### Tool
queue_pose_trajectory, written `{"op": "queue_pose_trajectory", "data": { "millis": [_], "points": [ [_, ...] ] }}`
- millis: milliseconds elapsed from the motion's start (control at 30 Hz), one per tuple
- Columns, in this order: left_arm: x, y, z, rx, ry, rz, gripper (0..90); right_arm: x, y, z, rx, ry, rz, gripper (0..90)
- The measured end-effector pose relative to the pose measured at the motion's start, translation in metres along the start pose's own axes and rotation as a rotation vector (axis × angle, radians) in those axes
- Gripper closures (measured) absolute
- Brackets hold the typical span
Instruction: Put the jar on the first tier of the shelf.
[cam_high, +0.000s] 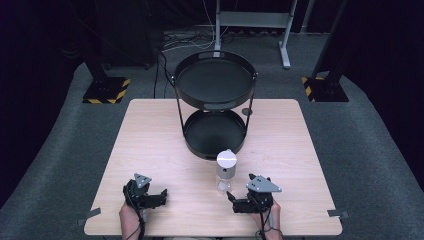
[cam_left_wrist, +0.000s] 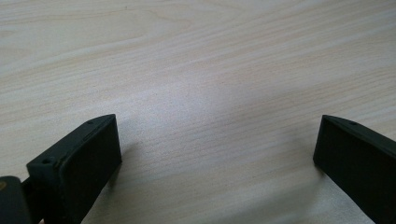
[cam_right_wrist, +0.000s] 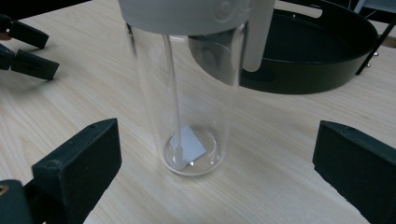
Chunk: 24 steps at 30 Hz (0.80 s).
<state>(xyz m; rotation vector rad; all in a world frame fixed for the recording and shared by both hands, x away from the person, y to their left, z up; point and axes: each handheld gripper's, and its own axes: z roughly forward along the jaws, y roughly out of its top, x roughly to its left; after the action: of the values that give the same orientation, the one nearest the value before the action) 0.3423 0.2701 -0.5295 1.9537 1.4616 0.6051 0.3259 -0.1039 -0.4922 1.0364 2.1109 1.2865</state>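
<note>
A clear plastic bottle (cam_high: 226, 172) with a grey lid stands upright on the wooden table (cam_high: 150, 140), in front of the black stand. In the right gripper view the bottle (cam_right_wrist: 187, 93) is close ahead, with a thin straw and a small pale slip at its bottom. My right gripper (cam_high: 232, 198) is open just short of the bottle, and the right gripper (cam_right_wrist: 217, 144) has its jaws wide apart on either side without touching it. My left gripper (cam_high: 161, 196) rests near the table's front left. The left gripper (cam_left_wrist: 217, 140) is open over bare wood.
A black two-tier round tray stand (cam_high: 215, 85) occupies the table's far middle, and its lower tray (cam_right_wrist: 327, 51) lies just behind the bottle. The other gripper's fingers (cam_right_wrist: 28, 46) show at the far left of the right gripper view. Black posts and cables stand on the grey carpet beyond.
</note>
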Motion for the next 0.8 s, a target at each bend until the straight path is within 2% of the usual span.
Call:
{"op": "queue_pose_trajectory", "data": {
  "millis": [233,467,800],
  "points": [
    [0.000,0.000,0.000,0.000,0.000,-0.001,0.1,0.005,0.005,0.013,-0.008,0.009,0.012,0.1],
    [0.000,0.000,0.000,0.000,0.001,-0.001,0.2,0.007,0.012,0.035,-0.015,0.010,0.021,0.1],
    [0.000,0.000,0.000,0.000,0.001,-0.001,0.2,0.005,0.014,0.043,-0.049,0.012,0.035,0.1]
  ]
}}
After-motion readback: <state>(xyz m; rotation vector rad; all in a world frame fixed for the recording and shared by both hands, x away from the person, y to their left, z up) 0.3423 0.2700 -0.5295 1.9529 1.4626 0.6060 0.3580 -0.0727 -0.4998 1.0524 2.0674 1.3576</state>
